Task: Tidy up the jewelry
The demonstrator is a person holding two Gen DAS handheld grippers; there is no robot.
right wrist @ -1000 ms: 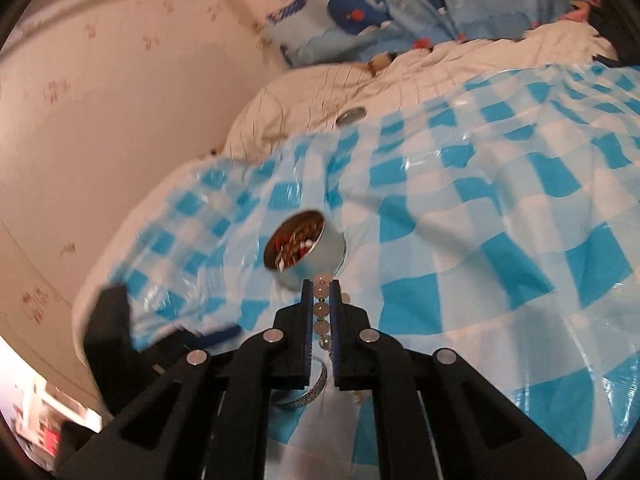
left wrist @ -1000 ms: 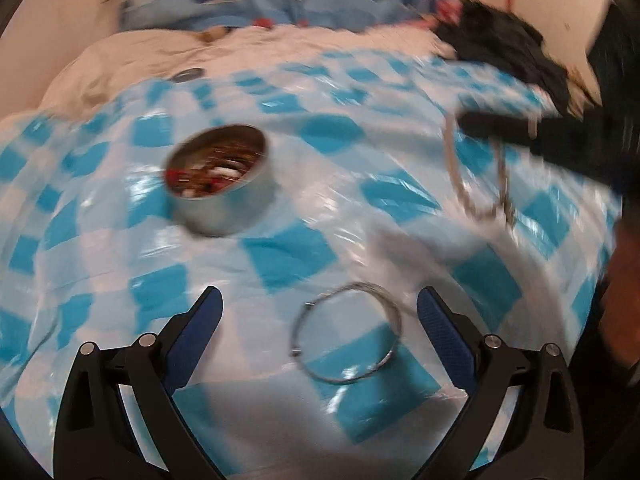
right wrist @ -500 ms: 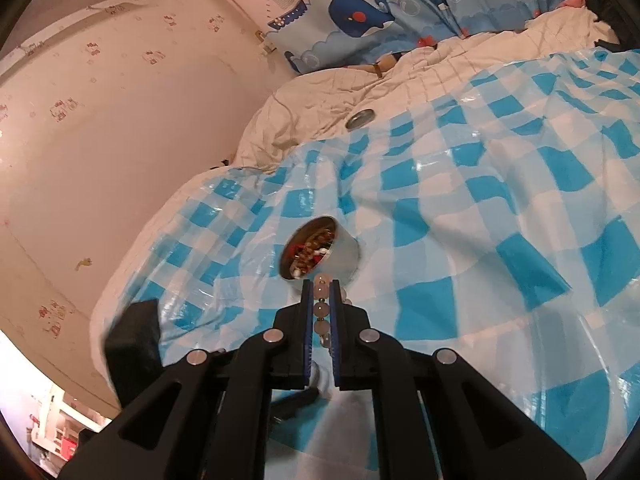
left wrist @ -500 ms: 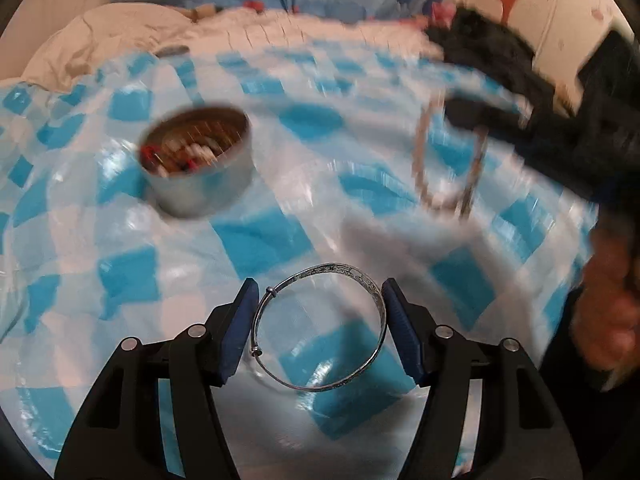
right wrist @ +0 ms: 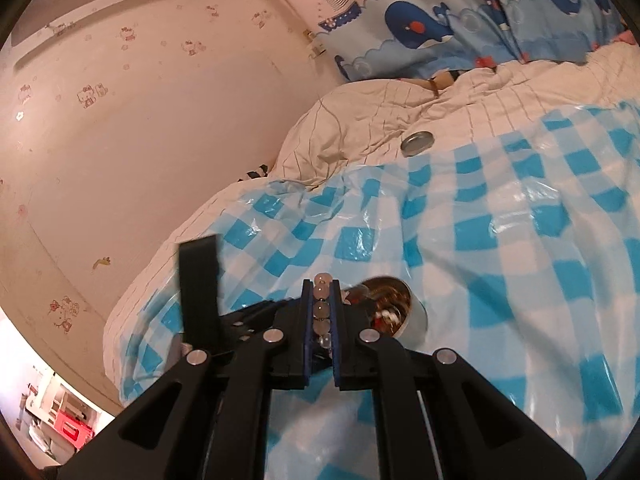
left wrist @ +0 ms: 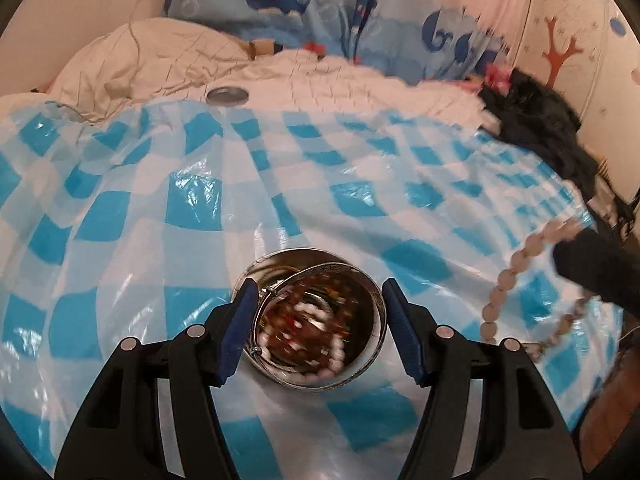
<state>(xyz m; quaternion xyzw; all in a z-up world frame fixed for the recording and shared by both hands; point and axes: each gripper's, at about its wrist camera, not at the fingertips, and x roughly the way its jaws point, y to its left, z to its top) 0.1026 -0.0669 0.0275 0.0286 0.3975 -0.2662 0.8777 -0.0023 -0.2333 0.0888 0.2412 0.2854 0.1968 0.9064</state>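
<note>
Silver bangle (left wrist: 320, 312) sits clamped between your left gripper's (left wrist: 318, 330) fingers, directly above the round metal tin (left wrist: 370, 364) of jewelry; your right gripper (right wrist: 321, 322) pinches the pale beaded bracelet (right wrist: 322, 312) beside that tin.

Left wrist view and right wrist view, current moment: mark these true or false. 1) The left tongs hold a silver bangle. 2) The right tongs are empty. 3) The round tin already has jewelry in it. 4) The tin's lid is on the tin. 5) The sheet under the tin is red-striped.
1) True: the left tongs clamp the silver bangle above the round tin.
2) False: the right tongs are shut on a bead bracelet.
3) True: beads and chains fill it.
4) False: the lid lies far off on the white bedding.
5) False: the plastic sheet is blue-and-white checked.
</note>
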